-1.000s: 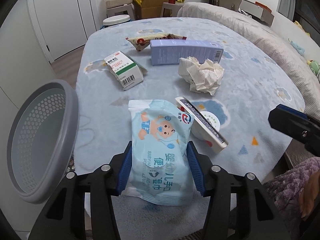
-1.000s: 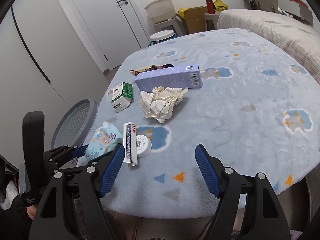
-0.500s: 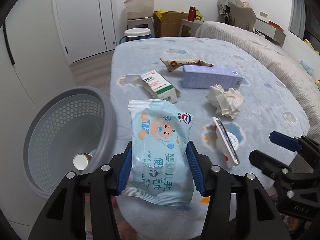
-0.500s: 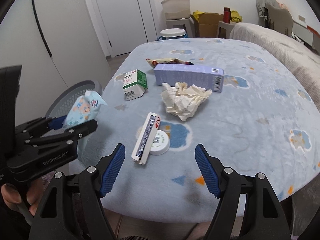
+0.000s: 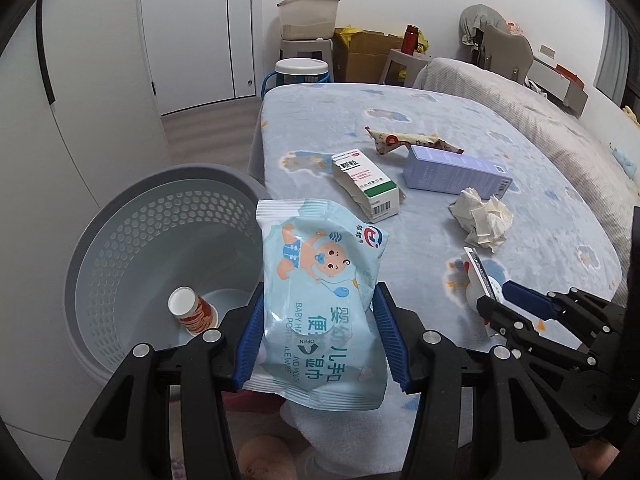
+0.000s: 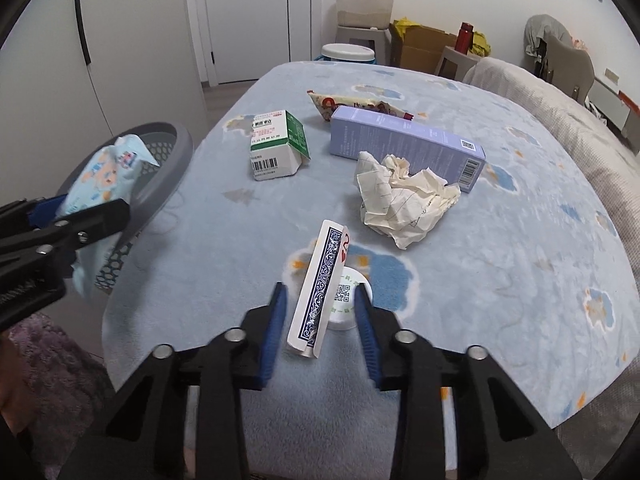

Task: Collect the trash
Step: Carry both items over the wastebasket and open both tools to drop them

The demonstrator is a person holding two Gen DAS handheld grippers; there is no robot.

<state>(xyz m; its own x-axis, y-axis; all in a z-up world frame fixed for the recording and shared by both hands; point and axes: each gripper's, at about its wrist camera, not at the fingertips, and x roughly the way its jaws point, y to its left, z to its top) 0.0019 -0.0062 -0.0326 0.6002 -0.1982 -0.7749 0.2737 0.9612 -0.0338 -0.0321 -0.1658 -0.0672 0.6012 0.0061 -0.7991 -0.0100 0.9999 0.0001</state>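
Observation:
My left gripper (image 5: 318,334) is shut on a light blue baby wipes pack (image 5: 320,280) and holds it beside the rim of the grey perforated trash basket (image 5: 120,216); the pack also shows in the right wrist view (image 6: 104,176). A small red-and-white bottle (image 5: 192,310) lies in the basket. My right gripper (image 6: 320,320) is open, its fingers on either side of a playing card box (image 6: 320,288) that leans on a round white lid (image 6: 346,300) on the blue blanket.
On the blanket-covered table (image 6: 500,260) lie a crumpled paper (image 6: 400,200), a green-and-white medicine box (image 6: 276,144), a purple carton (image 6: 404,144) and a snack wrapper (image 6: 352,104). Stools, boxes and a door stand behind. A bed runs along the right.
My left gripper has swung left with the wipes pack toward the basket. My right gripper has moved in and its fingers have narrowed around the card box and lid.

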